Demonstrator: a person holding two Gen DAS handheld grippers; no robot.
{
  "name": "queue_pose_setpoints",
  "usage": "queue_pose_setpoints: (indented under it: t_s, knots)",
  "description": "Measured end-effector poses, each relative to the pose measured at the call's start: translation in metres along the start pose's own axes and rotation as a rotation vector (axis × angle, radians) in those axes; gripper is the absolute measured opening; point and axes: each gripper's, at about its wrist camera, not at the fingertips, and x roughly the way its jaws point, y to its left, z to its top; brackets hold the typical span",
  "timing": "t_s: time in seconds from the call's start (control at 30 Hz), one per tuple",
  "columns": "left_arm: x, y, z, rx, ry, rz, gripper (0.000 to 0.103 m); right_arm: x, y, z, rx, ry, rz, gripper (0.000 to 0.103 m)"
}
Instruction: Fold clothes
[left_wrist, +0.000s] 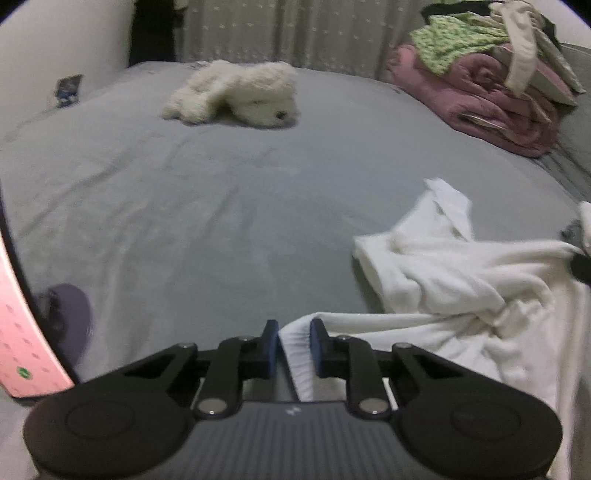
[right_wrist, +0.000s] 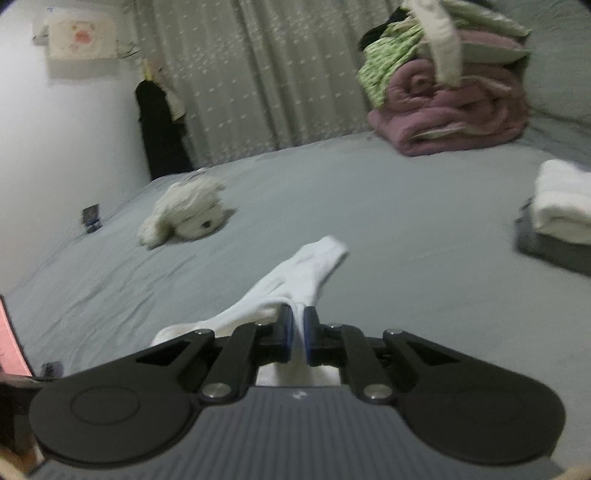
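The grey bed sheet (left_wrist: 207, 206) takes up nearly all of both views, and the white garment (left_wrist: 454, 295) lies crumpled and bunched along its near right part, one sleeve-like strip (right_wrist: 306, 273) reaching out across the sheet in the right wrist view. Behind it, a pink quilt with loose clothes heaped on top (right_wrist: 450, 107) sits at the far edge, and a folded white-over-grey stack (right_wrist: 561, 218) rests well apart to the right. The left gripper (left_wrist: 293, 345) has its blue pads drawn in on a ribbed white edge of the garment, and the right gripper (right_wrist: 298, 332) pinches another part of the same cloth between nearly closed fingers. The main risk, as I judge it, is that both holds are shallow (only a thin fold of fabric shows between each pair of pads), so pulling the garment taut could slip an edge free and let it collapse again. The bunched middle could also trap creases if laid flat without a shake. A wide sweep might drag cloth toward the white plush toy (left_wrist: 240, 94), which lies further up the bed, though it looks well clear for now.
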Motion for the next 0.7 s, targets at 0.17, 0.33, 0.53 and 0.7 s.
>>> queue_pose_setpoints:
  t_s: [0.17,0.33,0.53,0.7]
  knots:
    - [-0.001,0.009,0.009,-0.012,-0.017,0.065,0.018,-0.017,-0.023,0.005,0.013,-0.032,-0.069,0.008]
    - [0.004,0.014,0.012,-0.027,-0.014,0.094,0.018,-0.034,-0.045,0.005,0.011,-0.045,-0.134,0.008]
    - [0.007,0.014,0.015,-0.032,-0.019,0.133,0.019,-0.056,-0.074,0.003,0.028,-0.054,-0.193,0.008]
    - [0.003,0.009,0.017,-0.032,-0.061,0.181,0.019,-0.072,-0.094,-0.003,0.044,-0.036,-0.227,0.006]
